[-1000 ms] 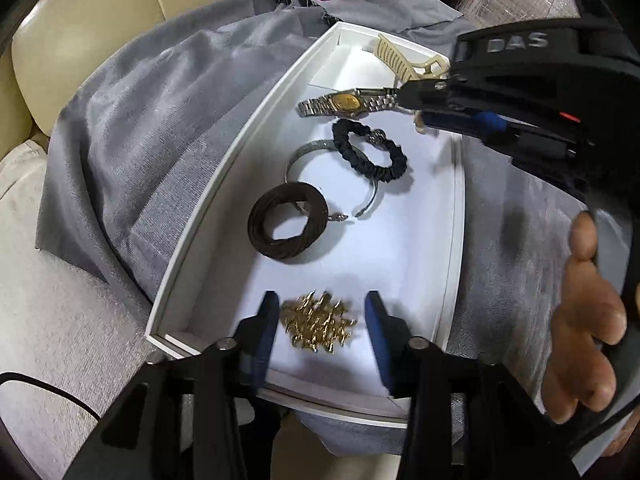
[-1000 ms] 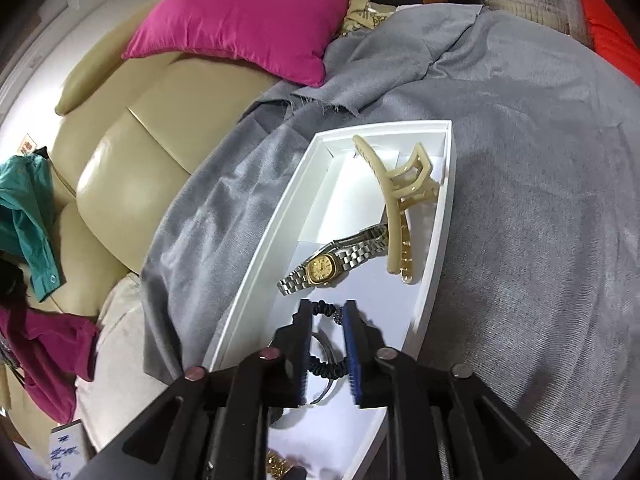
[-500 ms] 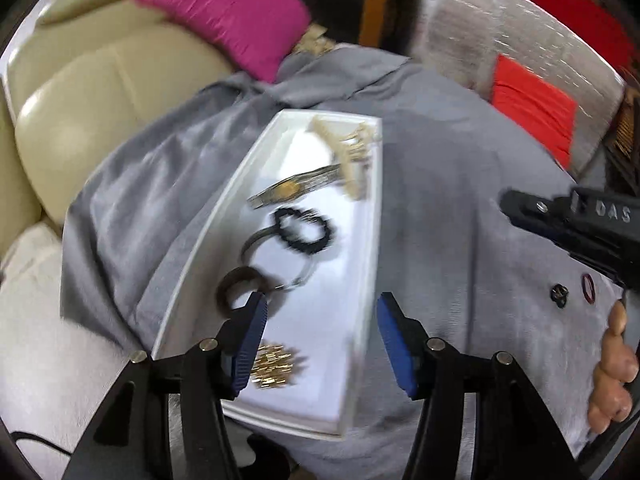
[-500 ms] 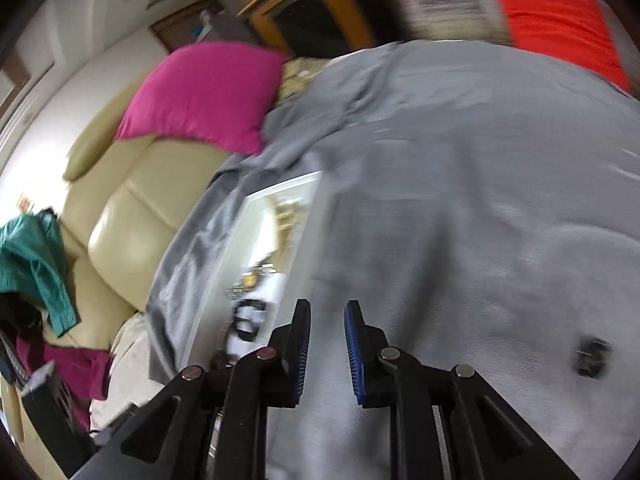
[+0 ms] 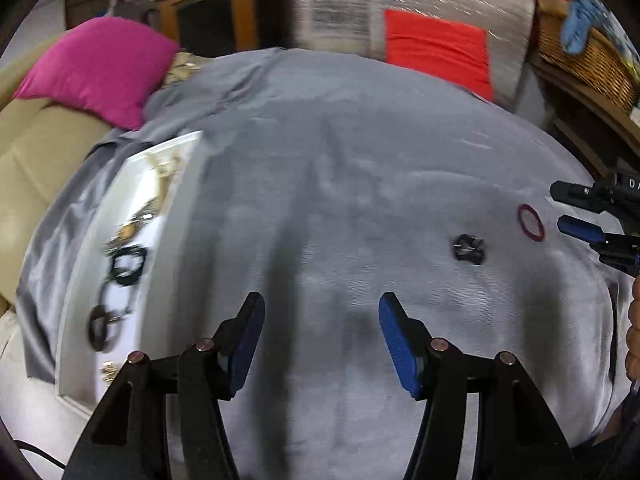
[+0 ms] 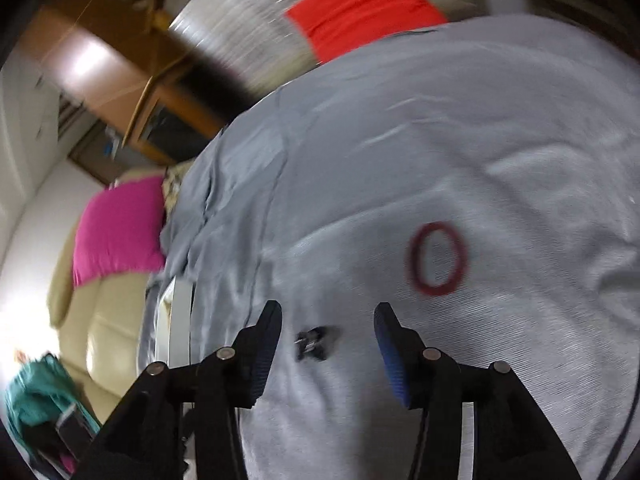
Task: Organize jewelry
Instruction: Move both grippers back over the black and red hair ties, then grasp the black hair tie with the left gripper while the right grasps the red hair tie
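A white tray (image 5: pixel 80 264) lies at the left on the grey cloth, with a black bracelet (image 5: pixel 128 266), a dark coiled band (image 5: pixel 100 326), a watch and a hair claw in it, all blurred. On the cloth at the right lie a small black item (image 5: pixel 468 248) and a dark red ring-shaped band (image 5: pixel 531 222). My left gripper (image 5: pixel 322 340) hangs over bare cloth, its jaws opening, nothing between them. My right gripper (image 6: pixel 328 344) is opening, and the small black item (image 6: pixel 314 342) lies on the cloth between its fingers, untouched. The red band (image 6: pixel 438 258) lies just beyond. The right gripper (image 5: pixel 576 210) shows at the right edge.
A cream sofa (image 5: pixel 36 148) with a pink cushion (image 5: pixel 96 68) stands at the left. A red cushion (image 5: pixel 438 48) on a silvery seat and a wicker basket (image 5: pixel 584 60) lie behind. A wooden cabinet (image 5: pixel 212 16) stands at the back. A hand (image 5: pixel 634 332) holds the right gripper.
Both grippers swung away from the tray to the right over the cloth. The right gripper, shut before, now stands open around the small black item. The left gripper has widened.
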